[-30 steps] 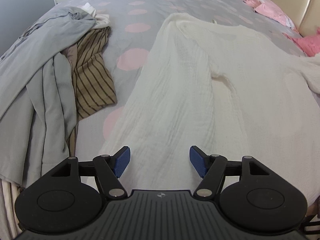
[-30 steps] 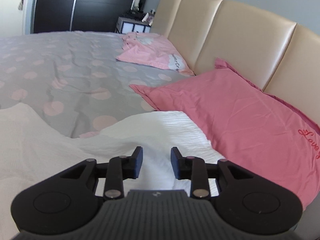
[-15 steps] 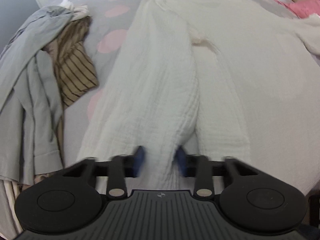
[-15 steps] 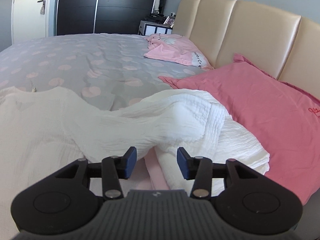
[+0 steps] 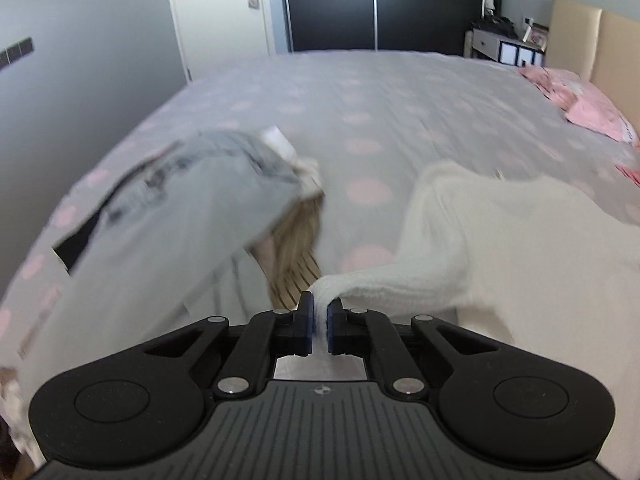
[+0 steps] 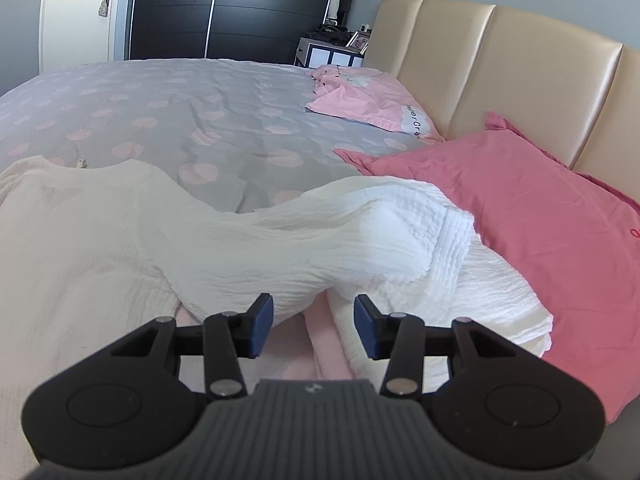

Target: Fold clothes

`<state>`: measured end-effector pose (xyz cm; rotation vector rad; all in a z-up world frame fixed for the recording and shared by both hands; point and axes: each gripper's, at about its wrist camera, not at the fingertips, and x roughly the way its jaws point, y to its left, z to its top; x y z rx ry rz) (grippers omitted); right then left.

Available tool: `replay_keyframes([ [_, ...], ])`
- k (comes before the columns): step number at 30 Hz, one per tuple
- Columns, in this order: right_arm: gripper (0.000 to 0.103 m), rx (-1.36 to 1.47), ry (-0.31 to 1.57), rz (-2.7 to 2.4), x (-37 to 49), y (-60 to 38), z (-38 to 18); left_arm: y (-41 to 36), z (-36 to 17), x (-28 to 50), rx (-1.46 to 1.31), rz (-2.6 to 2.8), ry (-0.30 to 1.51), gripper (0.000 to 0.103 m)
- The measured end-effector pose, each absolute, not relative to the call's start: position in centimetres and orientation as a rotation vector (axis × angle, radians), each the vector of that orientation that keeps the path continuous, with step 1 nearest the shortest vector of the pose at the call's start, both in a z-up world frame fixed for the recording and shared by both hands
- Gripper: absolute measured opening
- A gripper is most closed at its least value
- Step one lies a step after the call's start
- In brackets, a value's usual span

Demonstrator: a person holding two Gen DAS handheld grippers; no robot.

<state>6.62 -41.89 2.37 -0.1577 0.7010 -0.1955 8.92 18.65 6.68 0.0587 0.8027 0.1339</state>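
A white crinkled top (image 5: 480,248) lies spread on the bed. My left gripper (image 5: 318,308) is shut on a pinched edge of it, and the cloth stretches away to the right, lifted off the bedspread. In the right wrist view the same white top (image 6: 280,240) has one sleeve doubled over beside the pillow. My right gripper (image 6: 314,314) stands open just above the near edge of that sleeve, with nothing pressed between its blue pads. The left wrist view is blurred by motion.
A heap of grey clothing (image 5: 172,216) with a brown striped piece (image 5: 296,268) lies on the left of the grey pink-dotted bedspread (image 5: 380,112). A deep pink pillow (image 6: 500,208), a paler pink one (image 6: 368,100) and the beige headboard (image 6: 500,72) bound the right side.
My left gripper closed on the white top's edge and rose with it, its view swinging up toward the room. My right gripper widened, shifted over the folded sleeve, then stopped.
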Motion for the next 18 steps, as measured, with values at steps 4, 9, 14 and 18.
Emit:
replay_keyframes([
  [4,0.048,-0.174,0.711,-0.193,6.8,-41.5,2.2,20.8,8.5,11.5,0.108,0.195,0.783,0.004],
  [9,0.048,-0.19,0.722,-0.195,7.1,-41.1,2.1,24.9,7.1,14.4,0.108,0.303,0.824,0.003],
  [14,0.048,-0.211,0.739,-0.182,7.9,-40.3,1.7,26.9,4.7,16.5,0.136,0.373,0.838,0.003],
  [18,0.048,-0.235,0.767,-0.138,8.5,-39.3,0.9,26.2,3.0,16.4,0.144,0.369,0.851,0.008],
])
